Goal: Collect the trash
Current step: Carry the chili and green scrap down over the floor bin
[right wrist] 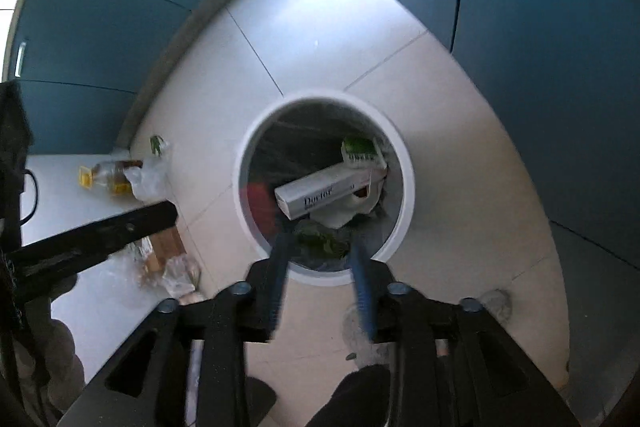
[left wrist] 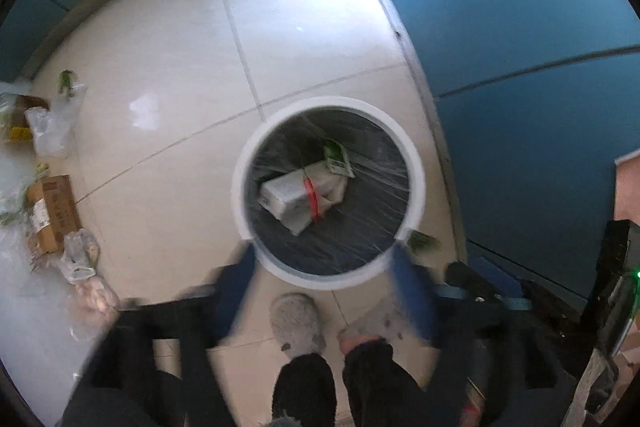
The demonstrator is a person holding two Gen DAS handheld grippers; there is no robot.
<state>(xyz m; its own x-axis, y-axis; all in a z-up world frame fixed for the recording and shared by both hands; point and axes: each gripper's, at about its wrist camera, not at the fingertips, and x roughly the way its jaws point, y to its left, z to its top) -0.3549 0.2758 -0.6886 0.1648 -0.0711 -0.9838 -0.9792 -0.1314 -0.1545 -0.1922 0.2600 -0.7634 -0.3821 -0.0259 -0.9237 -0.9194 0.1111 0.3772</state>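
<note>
A round white trash bin (left wrist: 416, 183) with a dark liner stands on the tiled floor right under both grippers. Inside lie a white carton (left wrist: 286, 197), a red strip (left wrist: 312, 199) and a green packet (left wrist: 336, 157). My left gripper (left wrist: 323, 247) hangs over the bin's near rim, jaws wide, with nothing between the blue fingers (left wrist: 240, 287). My right gripper (right wrist: 320, 233) points into the bin (right wrist: 404, 187) with its jaws apart. Leafy greens (right wrist: 320, 243) show between its fingers (right wrist: 280, 255), seemingly loose. The white carton (right wrist: 328, 191) lies beyond them.
More trash lies on the floor to the left: a cardboard box (left wrist: 54, 215), crumpled plastic bags (left wrist: 52, 123) and a bottle (right wrist: 108, 179). A person's grey slippers (left wrist: 296, 323) stand just behind the bin. Blue cabinet fronts (left wrist: 520, 67) close off the right and far sides.
</note>
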